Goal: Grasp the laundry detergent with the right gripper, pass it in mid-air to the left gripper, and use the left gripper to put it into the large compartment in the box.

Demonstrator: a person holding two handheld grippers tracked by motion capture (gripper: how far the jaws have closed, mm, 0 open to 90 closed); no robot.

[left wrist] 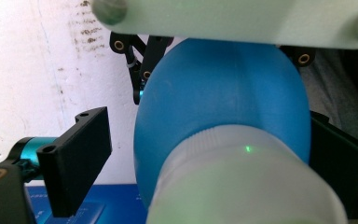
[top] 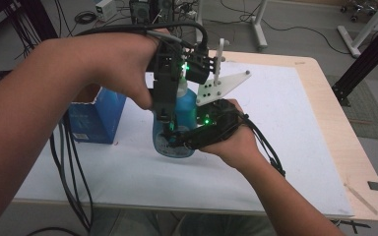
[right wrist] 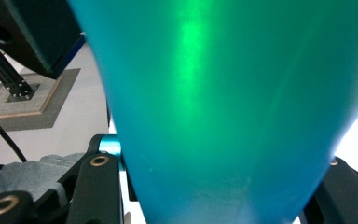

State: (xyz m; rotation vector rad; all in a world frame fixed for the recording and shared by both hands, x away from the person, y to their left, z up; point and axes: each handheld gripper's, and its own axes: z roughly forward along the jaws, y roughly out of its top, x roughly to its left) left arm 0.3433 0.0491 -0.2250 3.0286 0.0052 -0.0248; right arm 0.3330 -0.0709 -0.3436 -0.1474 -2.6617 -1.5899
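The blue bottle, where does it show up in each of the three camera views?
High view: blue bottle stands mid-table, between both grippers.
Left gripper view: its shoulder fills the centre, pale cap below.
Right gripper view: its body spans the middle.
Shared landmark: the white table cover.

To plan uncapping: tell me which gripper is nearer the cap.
Left. The left gripper has its open jaws flanking the cap; the right gripper clamps the bottle lower down.

high view looks down; both gripper views sit close on the blue bottle point(top: 177, 128).
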